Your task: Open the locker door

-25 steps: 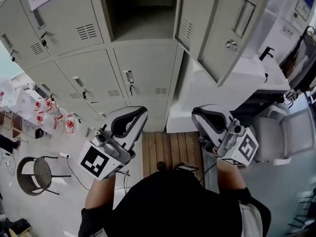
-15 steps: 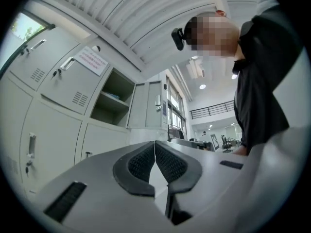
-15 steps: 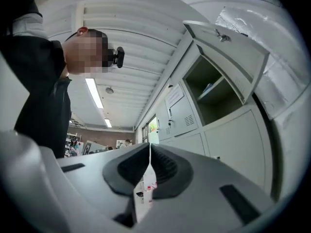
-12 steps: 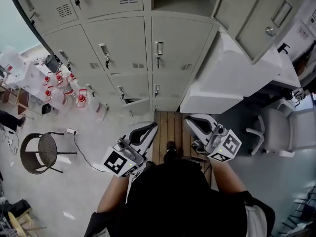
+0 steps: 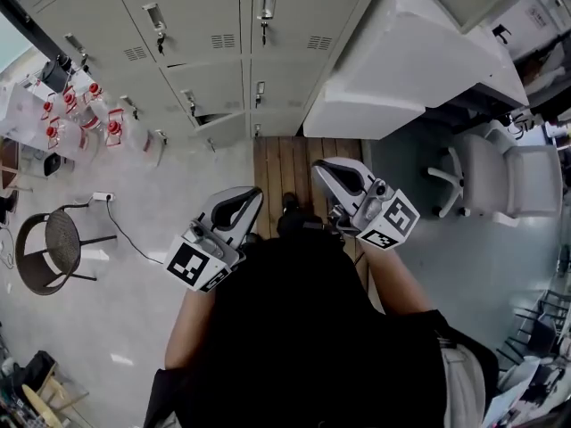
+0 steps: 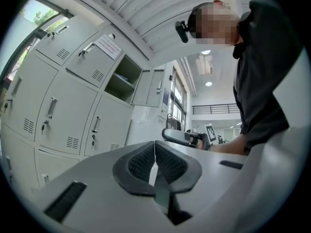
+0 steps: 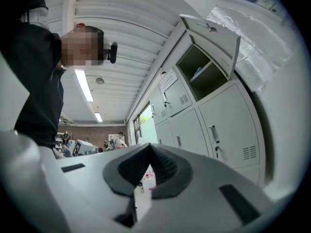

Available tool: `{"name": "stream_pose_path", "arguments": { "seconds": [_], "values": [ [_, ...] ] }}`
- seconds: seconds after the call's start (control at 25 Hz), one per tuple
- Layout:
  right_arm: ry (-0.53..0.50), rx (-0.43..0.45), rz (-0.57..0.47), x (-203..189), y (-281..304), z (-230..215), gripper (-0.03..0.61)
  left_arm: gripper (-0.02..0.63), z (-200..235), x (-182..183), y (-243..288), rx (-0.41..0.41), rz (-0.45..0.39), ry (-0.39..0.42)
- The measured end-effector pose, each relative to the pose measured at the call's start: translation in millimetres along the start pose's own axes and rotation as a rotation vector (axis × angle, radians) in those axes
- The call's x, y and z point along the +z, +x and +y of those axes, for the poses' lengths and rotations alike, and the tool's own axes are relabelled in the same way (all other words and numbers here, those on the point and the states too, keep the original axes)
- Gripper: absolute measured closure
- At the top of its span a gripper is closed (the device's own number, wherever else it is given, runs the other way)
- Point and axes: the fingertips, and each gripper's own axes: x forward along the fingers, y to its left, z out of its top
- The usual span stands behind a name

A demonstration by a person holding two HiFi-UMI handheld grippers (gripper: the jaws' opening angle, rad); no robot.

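Note:
The grey locker bank (image 5: 201, 56) fills the top of the head view. One upper locker stands open: its door (image 7: 214, 30) is swung out from the empty compartment (image 7: 201, 69), and the same open door (image 6: 146, 86) shows in the left gripper view. My left gripper (image 5: 257, 192) is shut and holds nothing, low and close to my body, well short of the lockers. My right gripper (image 5: 319, 163) is beside it; its jaws have just been closing and now meet with nothing between them. In the gripper views, the left gripper (image 6: 155, 147) and right gripper (image 7: 149, 147) both show their pads together.
A white cabinet (image 5: 410, 61) stands right of the lockers, with a grey office chair (image 5: 508, 176) beyond it. A wooden floor panel (image 5: 294, 163) lies below the lockers. A round stool (image 5: 49, 248) and red-capped bottles (image 5: 80, 114) are at the left.
Both grippers have come down and back toward my body. The lockers and the open door have slid up and away in the head view.

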Motion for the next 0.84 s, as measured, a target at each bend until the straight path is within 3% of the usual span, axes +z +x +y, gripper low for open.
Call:
{"name": "stream_pose_path", "arguments": {
  "seconds": [0.16,0.28,0.44,0.6,0.84],
  "values": [
    [-0.112,0.043,0.039,-2.5,11.8,12.1,0.568,0.597,-2.0,-4.3,-11.8,-0.019,0.004,-0.014],
    [-0.139,0.073,0.051,-5.4,20.8,20.8,0.568,0.597,-3.1,-5.7,-13.6,-0.030,0.002,-0.044],
    [-0.107,0.074,0.041,-6.4,29.6,19.4,0.568,0.597,-2.1,0.4,-7.3,-0.049,-0.006,-0.052],
    [-0.036,0.071,0.027,-3.6,33.3,17.5,0.568,0.597,-1.4,-4.5,-1.1,-0.088,0.025,-0.087],
    [-0.009,0.067,0.056,-14.0,39.1,15.4,0.568,0.597,-7.5,-11.7,16.8,-0.151,0.078,-0.116]
  ]
}}
